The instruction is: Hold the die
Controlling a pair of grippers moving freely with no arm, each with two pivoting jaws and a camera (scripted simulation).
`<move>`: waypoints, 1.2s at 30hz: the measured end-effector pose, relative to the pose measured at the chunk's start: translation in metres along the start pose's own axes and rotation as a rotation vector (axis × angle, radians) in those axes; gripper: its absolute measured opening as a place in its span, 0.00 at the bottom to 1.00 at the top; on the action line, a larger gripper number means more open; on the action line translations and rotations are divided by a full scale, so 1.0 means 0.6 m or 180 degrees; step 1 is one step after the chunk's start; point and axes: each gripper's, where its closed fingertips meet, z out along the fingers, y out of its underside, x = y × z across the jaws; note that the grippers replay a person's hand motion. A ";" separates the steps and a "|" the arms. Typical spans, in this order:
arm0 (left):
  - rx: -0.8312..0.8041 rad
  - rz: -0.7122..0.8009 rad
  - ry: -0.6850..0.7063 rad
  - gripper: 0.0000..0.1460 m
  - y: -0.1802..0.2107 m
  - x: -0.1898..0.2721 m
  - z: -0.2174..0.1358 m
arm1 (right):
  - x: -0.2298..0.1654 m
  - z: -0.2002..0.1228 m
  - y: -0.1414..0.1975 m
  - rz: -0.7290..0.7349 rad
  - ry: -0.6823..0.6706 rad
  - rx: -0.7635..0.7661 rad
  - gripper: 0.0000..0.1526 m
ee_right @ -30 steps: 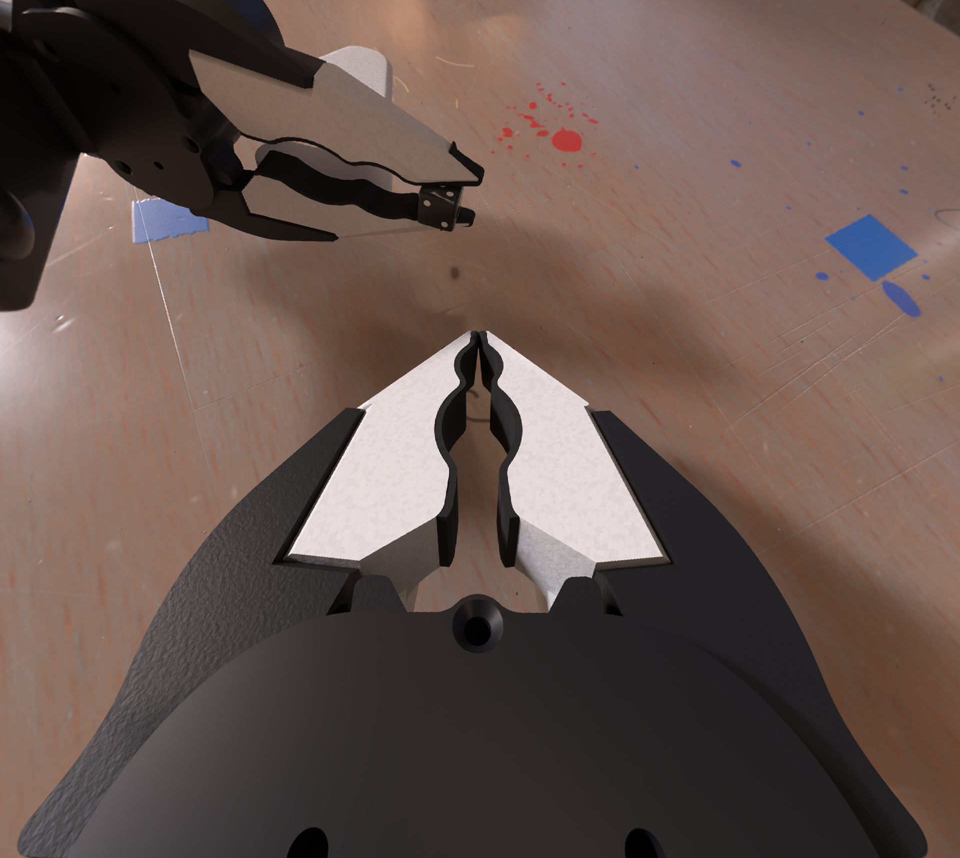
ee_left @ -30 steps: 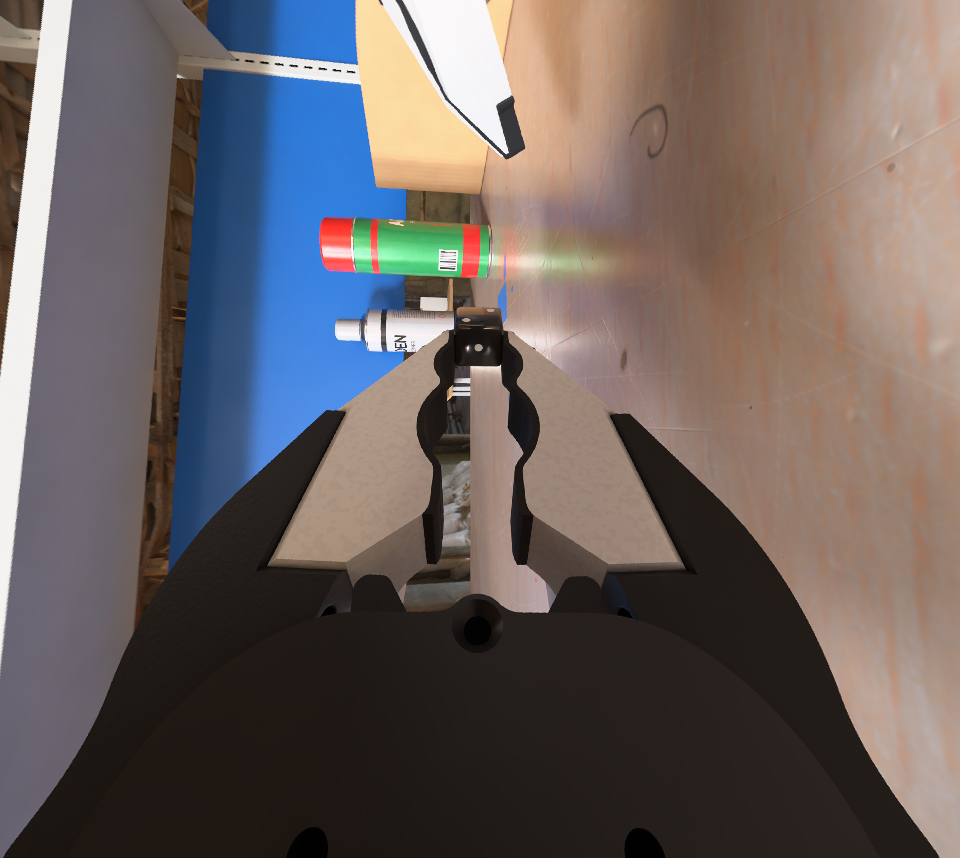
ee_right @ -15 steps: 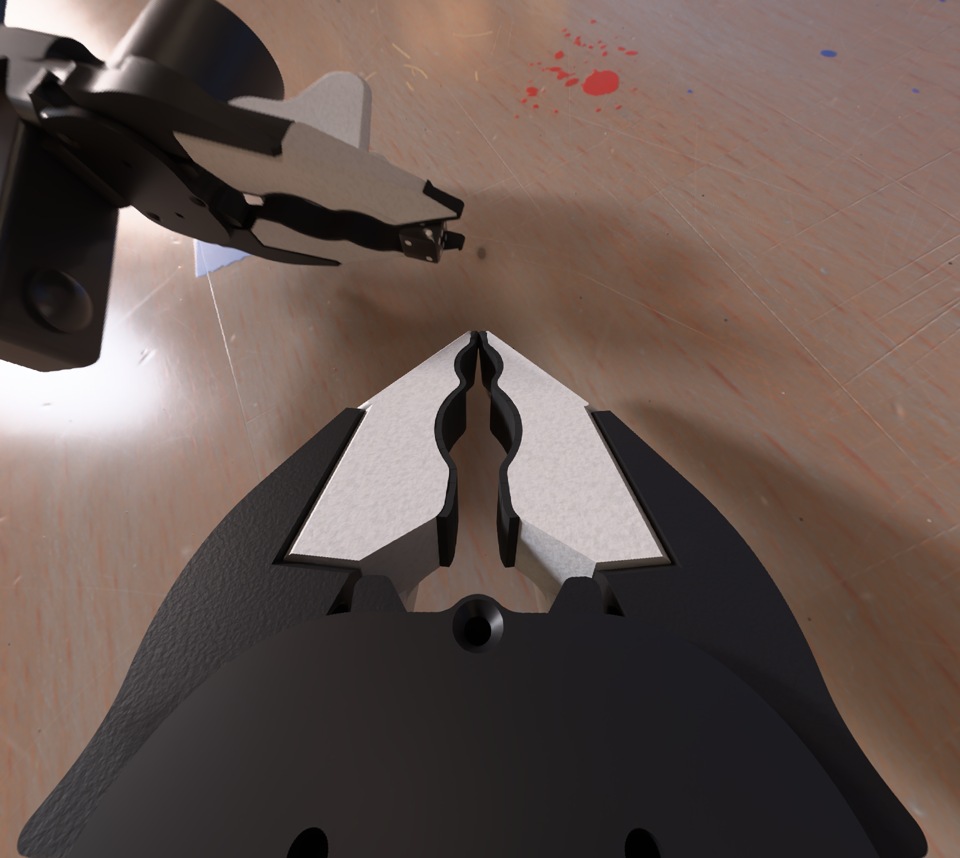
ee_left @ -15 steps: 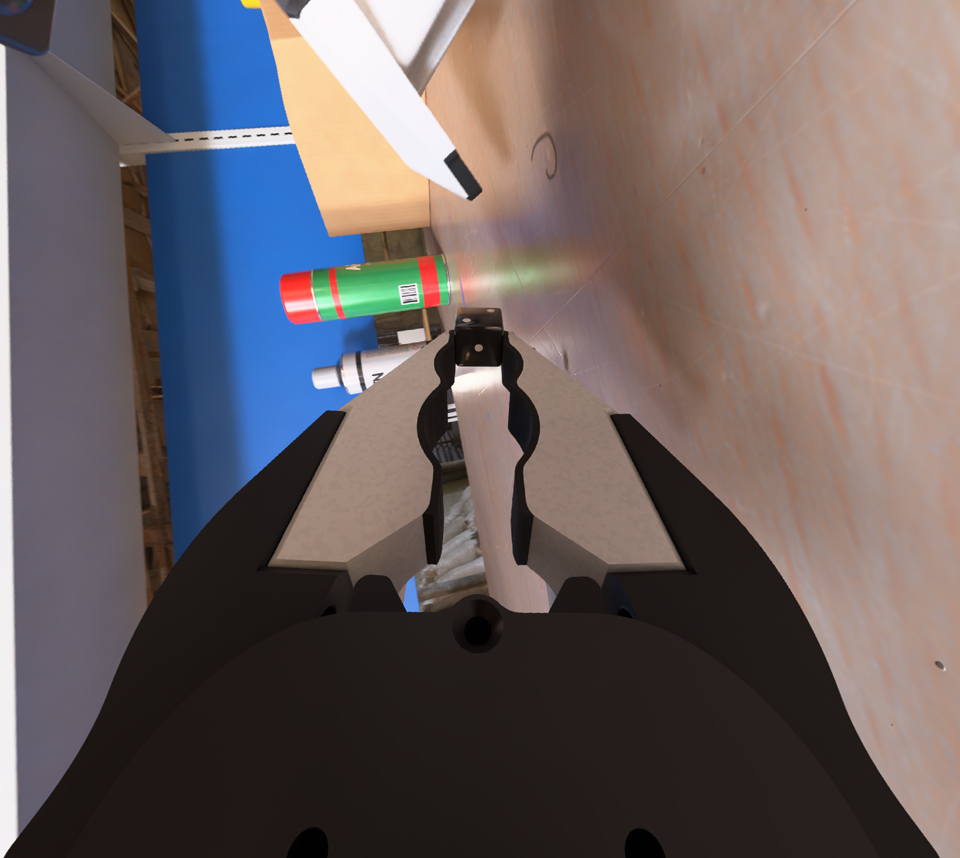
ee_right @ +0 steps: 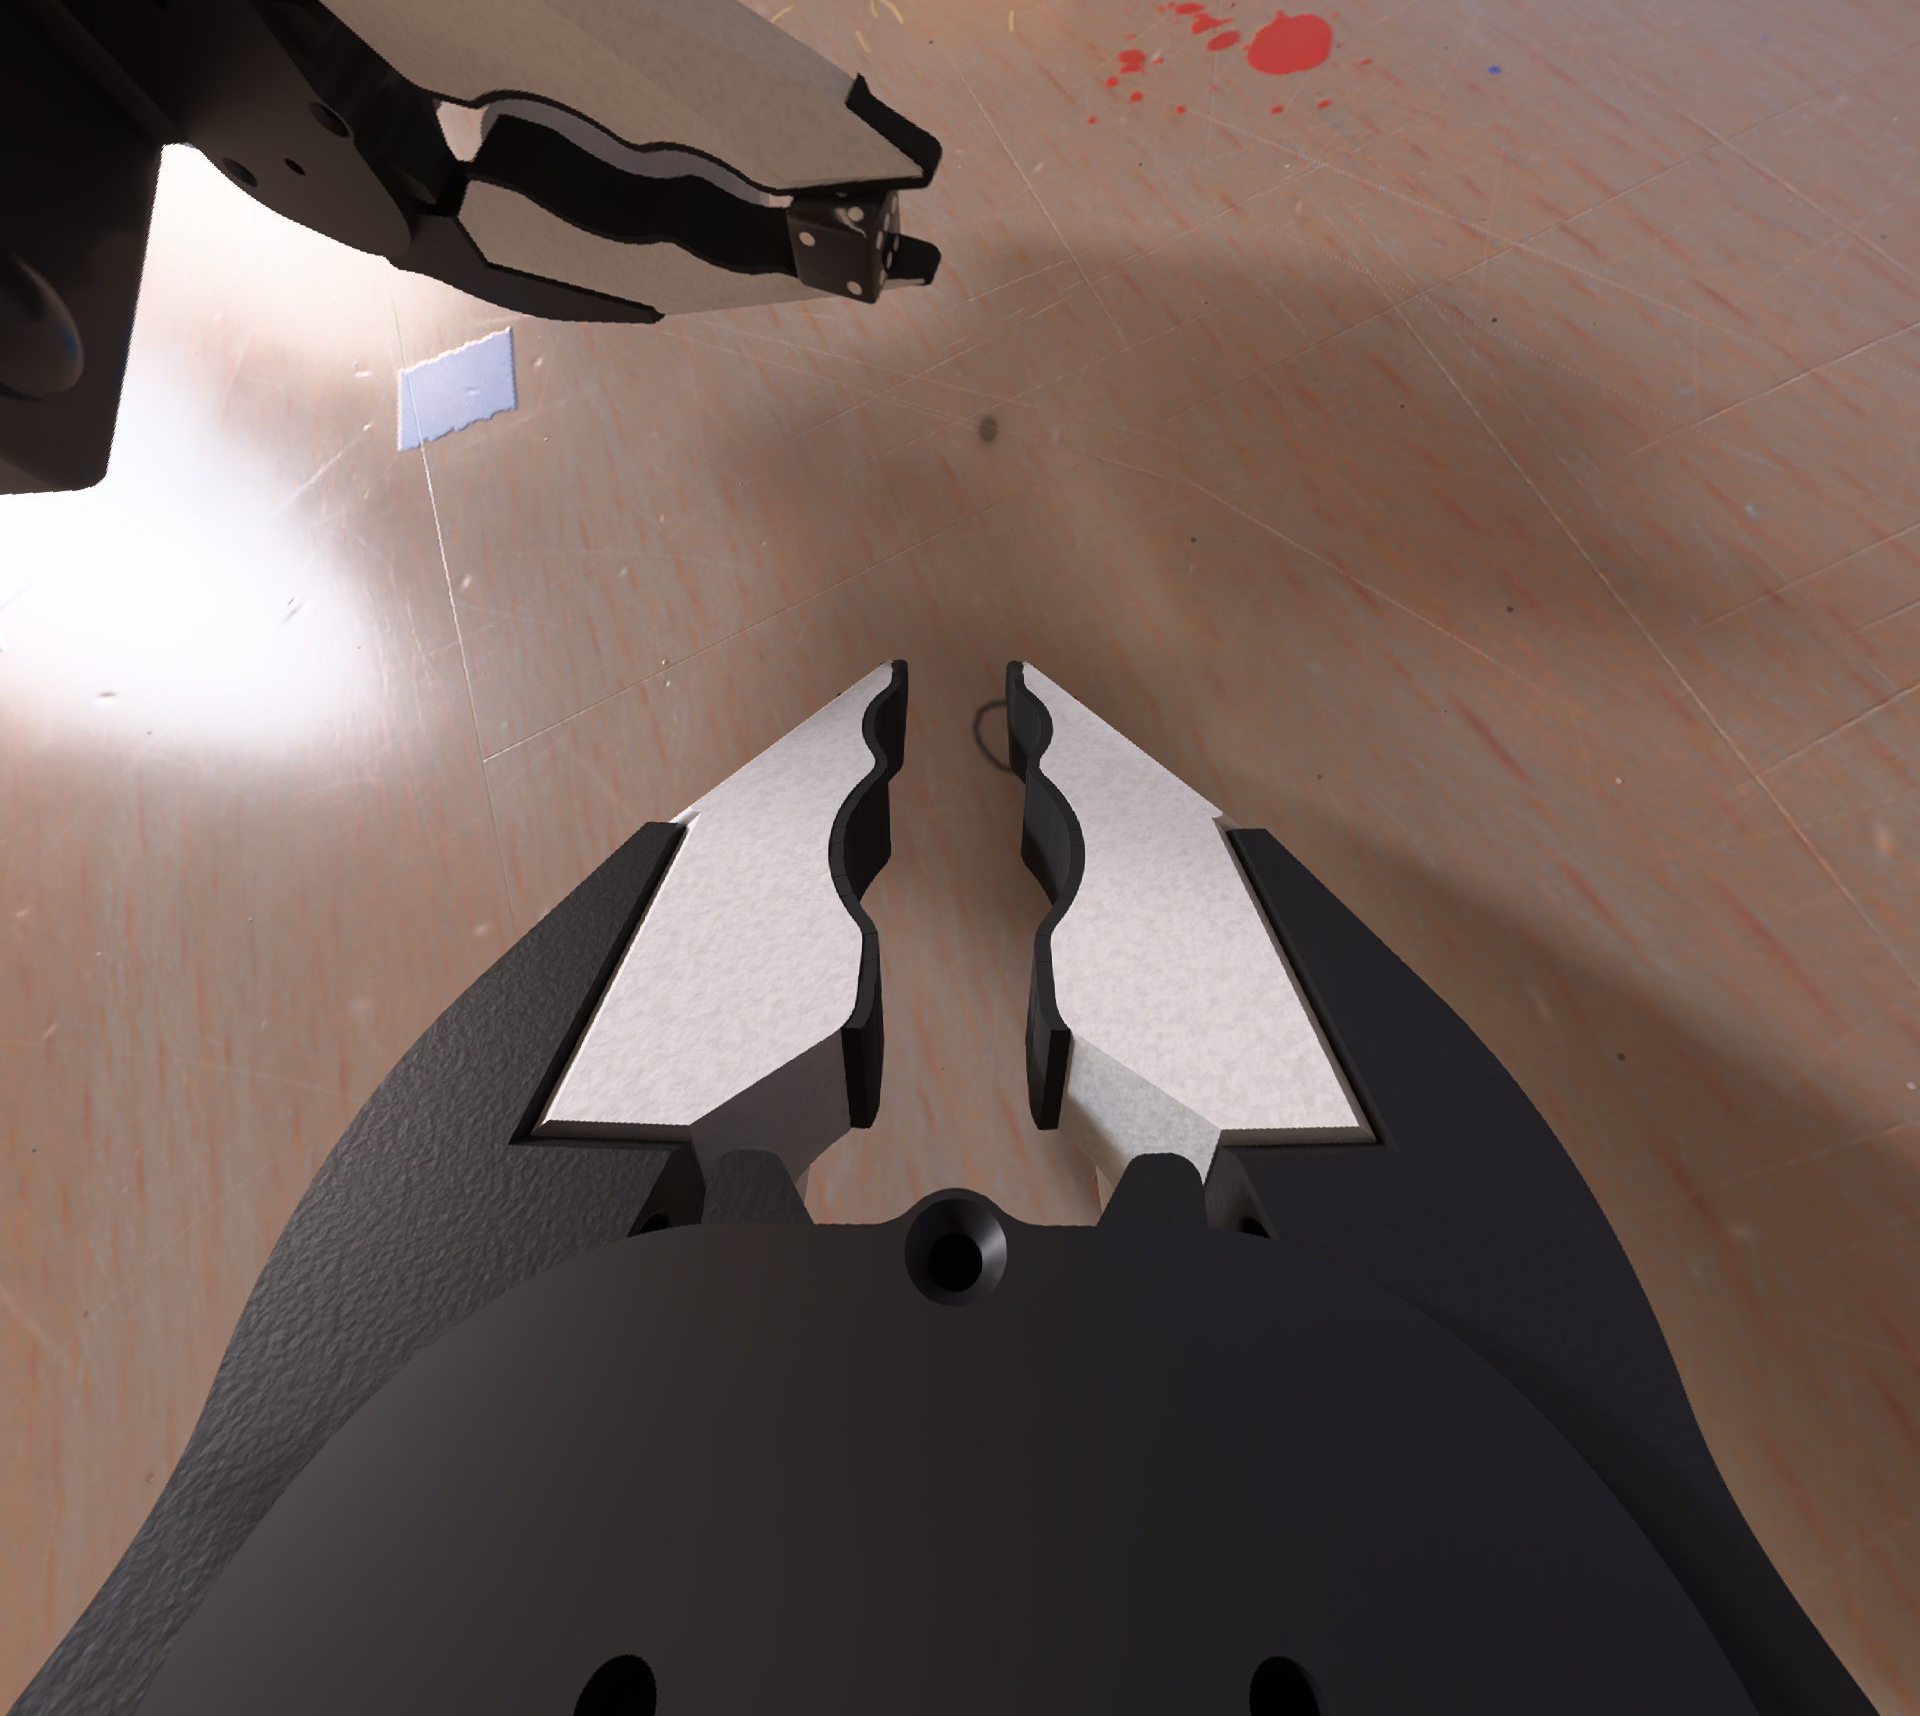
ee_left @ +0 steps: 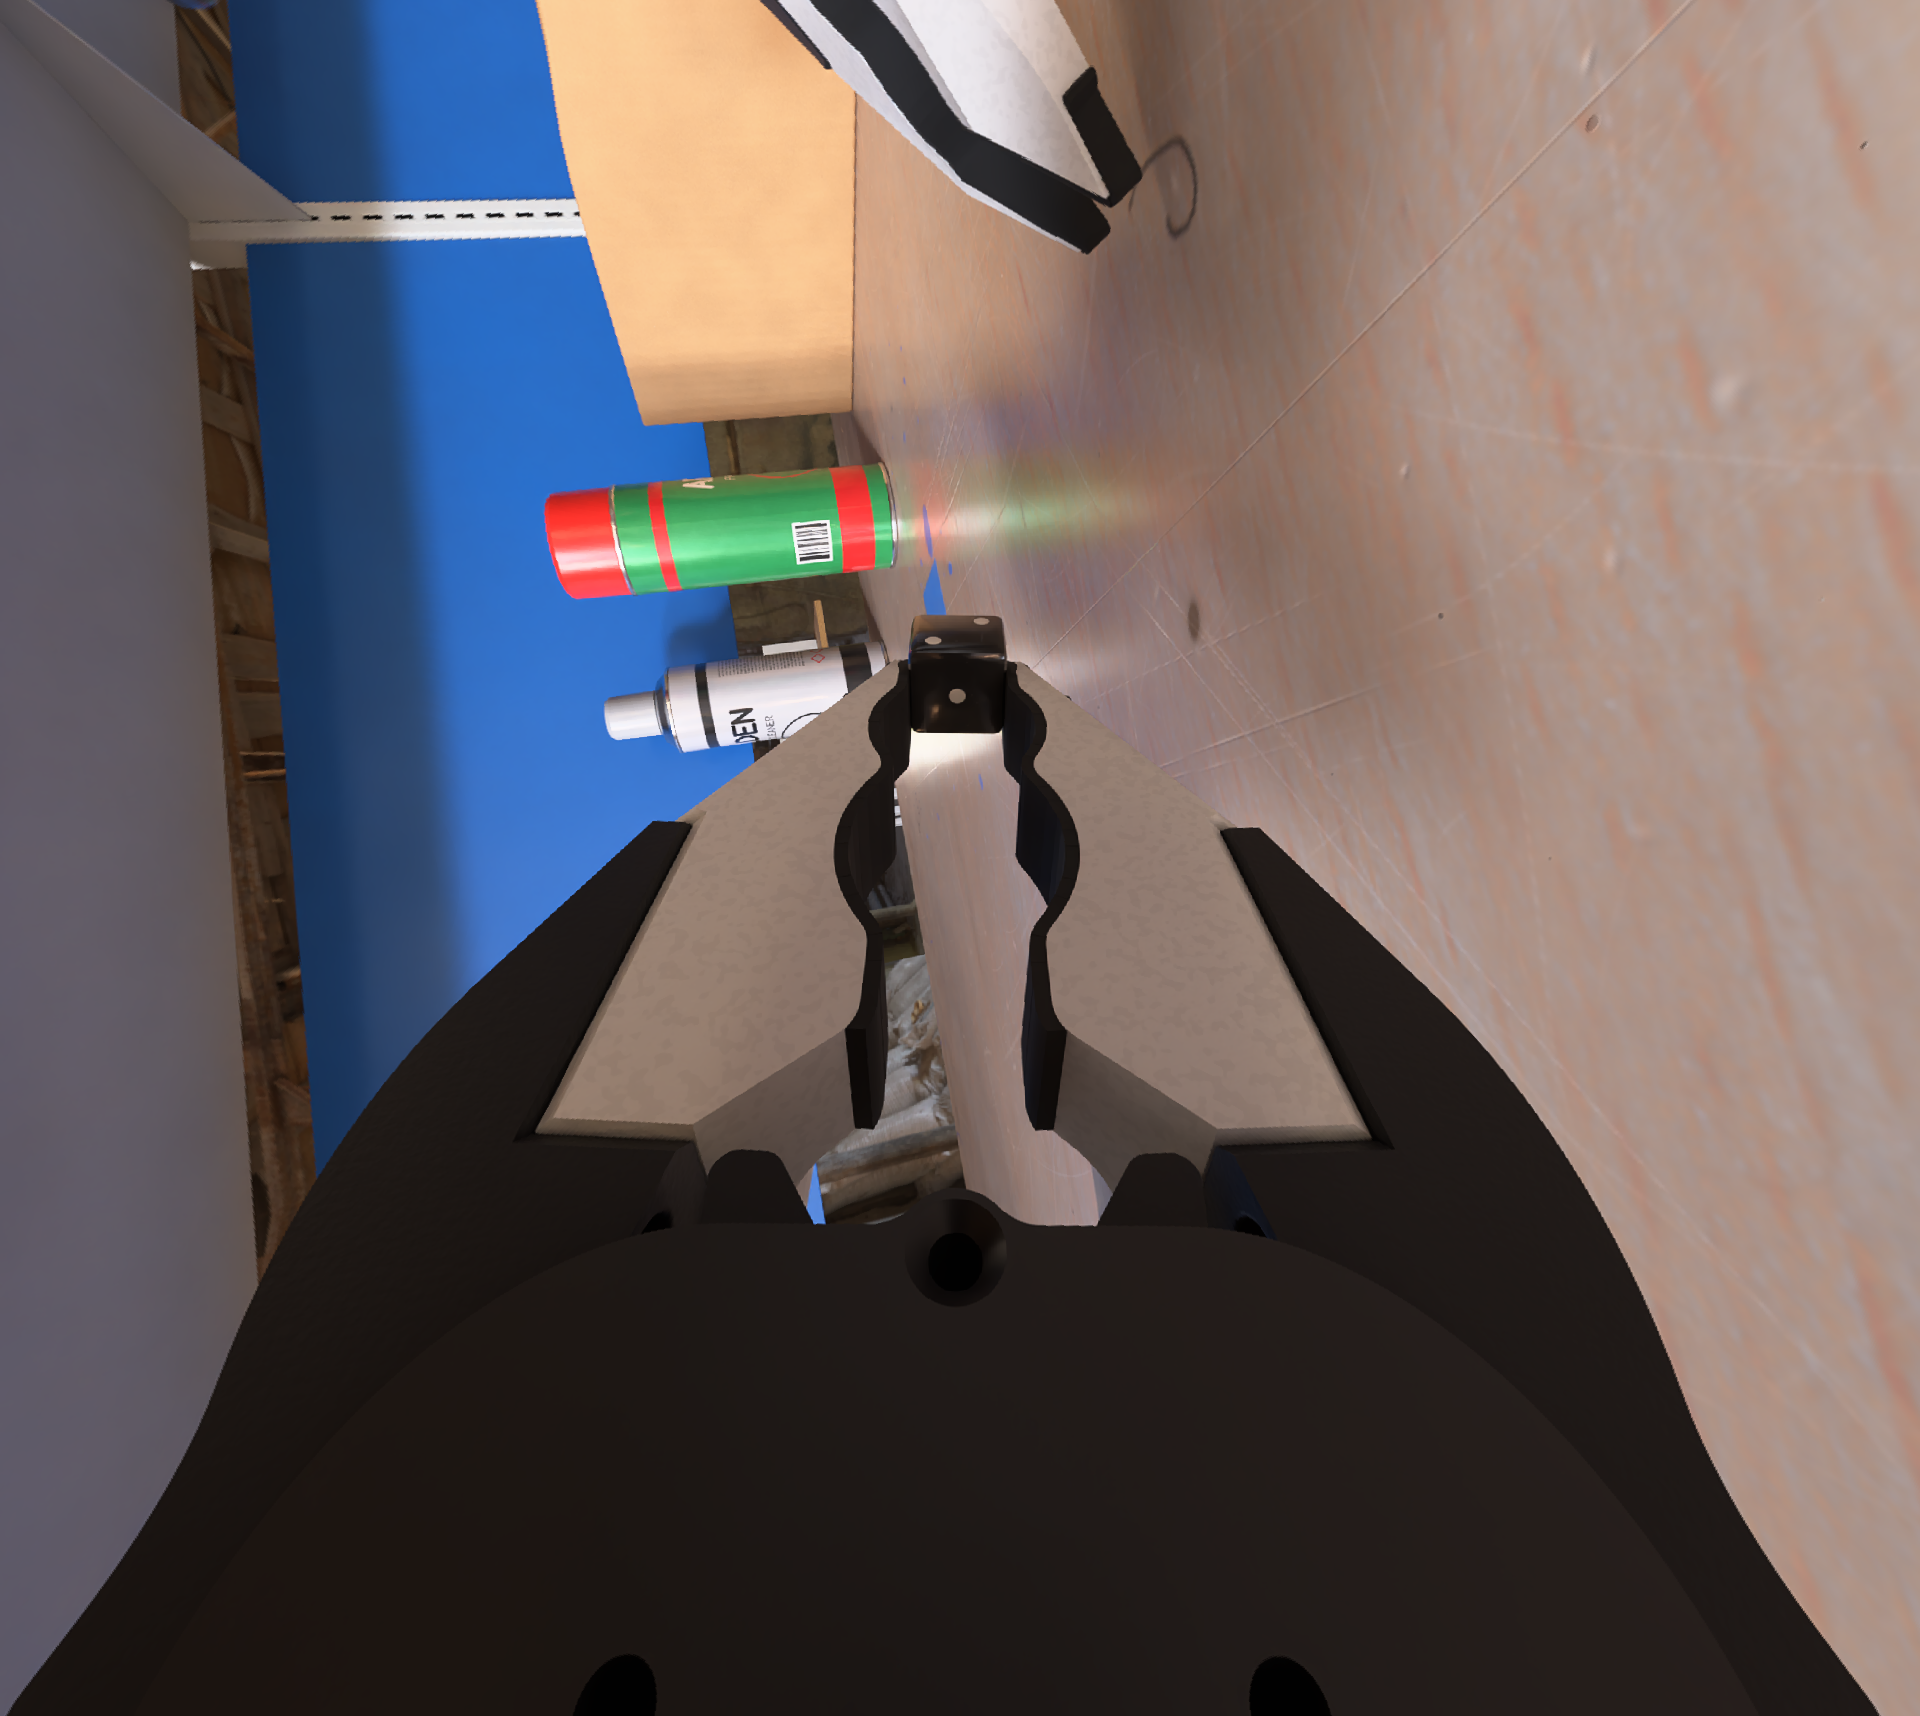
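Between my left gripper's [ee_left: 957, 692] fingertips: one black die [ee_left: 957, 698], clamped, clear of the wooden table [ee_left: 1507, 627], gripper rolled sideways. My right gripper [ee_right: 957, 679]: jaws narrowly parted, empty, pointing down at the table. Beyond: green can [ee_left: 727, 530], white can [ee_left: 748, 702], cardboard box [ee_left: 717, 212].

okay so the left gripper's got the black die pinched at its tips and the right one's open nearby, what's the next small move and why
Probably bring the right gripper forward and up toward the die, keeping its jaws apart. The left gripper holds the die only at its very fingertips, above the table, and the right one sits empty, short of it. A second grasp looks like the likely aim, though that is a guess.
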 end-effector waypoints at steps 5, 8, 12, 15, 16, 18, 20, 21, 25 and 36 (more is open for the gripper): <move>0.0021 0.0018 -0.0011 0.11 0.005 -0.003 -0.004 | 0.003 0.004 0.002 0.0047 0.0046 -0.0059 0.06; 0.0032 0.0028 -0.0015 0.11 0.005 -0.002 -0.004 | 0.007 0.005 0.003 0.0005 0.0157 -0.0107 0.01; 0.0061 0.0023 0.0003 0.11 0.002 -0.002 -0.006 | 0.007 0.004 0.005 0.0023 0.0166 -0.0095 0.00; 0.0085 -0.0020 0.0049 0.11 0.002 0.002 -0.008 | 0.007 0.005 0.006 -0.0046 0.0202 -0.0107 0.00; 0.0090 -0.0030 0.0061 0.11 0.002 0.003 -0.008 | 0.007 0.005 0.006 -0.0057 0.0211 -0.0103 0.00; 0.0092 -0.0044 0.0085 0.11 0.003 0.005 -0.008 | 0.007 0.005 0.005 -0.0062 0.0219 -0.0096 0.00; 0.0075 -0.0040 0.0100 0.11 0.003 0.005 -0.008 | 0.008 0.006 0.005 -0.0052 0.0235 -0.0107 0.00; 0.0066 -0.0035 0.0108 0.11 0.003 0.005 -0.008 | 0.008 0.006 0.006 -0.0045 0.0244 -0.0118 0.00; 0.0007 0.0028 0.0110 0.11 0.005 0.006 -0.011 | 0.008 0.009 0.008 -0.0048 0.0322 -0.0205 0.00; -0.0075 0.0045 0.0177 0.11 0.006 0.011 -0.014 | 0.008 0.014 0.009 0.0036 0.0421 -0.0309 0.00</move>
